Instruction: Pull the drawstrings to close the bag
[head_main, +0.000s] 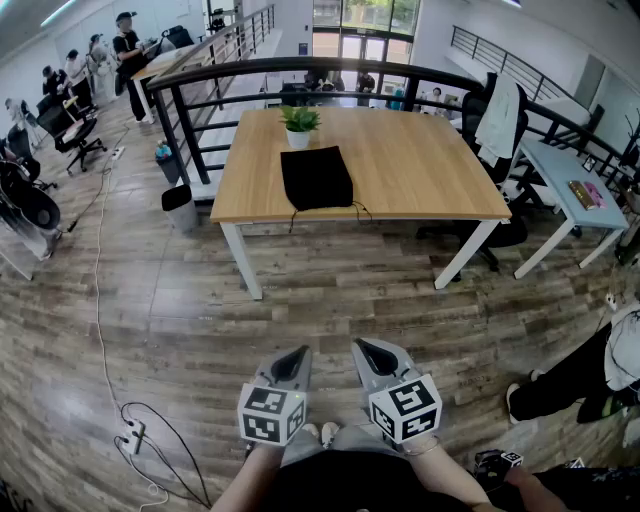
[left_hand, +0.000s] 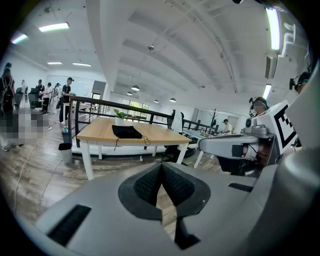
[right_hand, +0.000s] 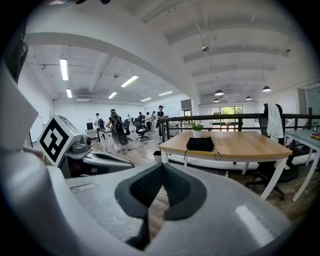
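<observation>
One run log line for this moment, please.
left gripper: shut, empty | right gripper: shut, empty | black bag: flat on table, untouched | drawstrings: loose at near edge | stage: far from table

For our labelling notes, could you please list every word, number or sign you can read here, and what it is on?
No words or numbers are readable in any view.
Cube on the left gripper and cube on the right gripper: black-and-white square markers, patterns only, no lettering.
Books on the side desk: covers too small to read.
Black bag: no print visible.
</observation>
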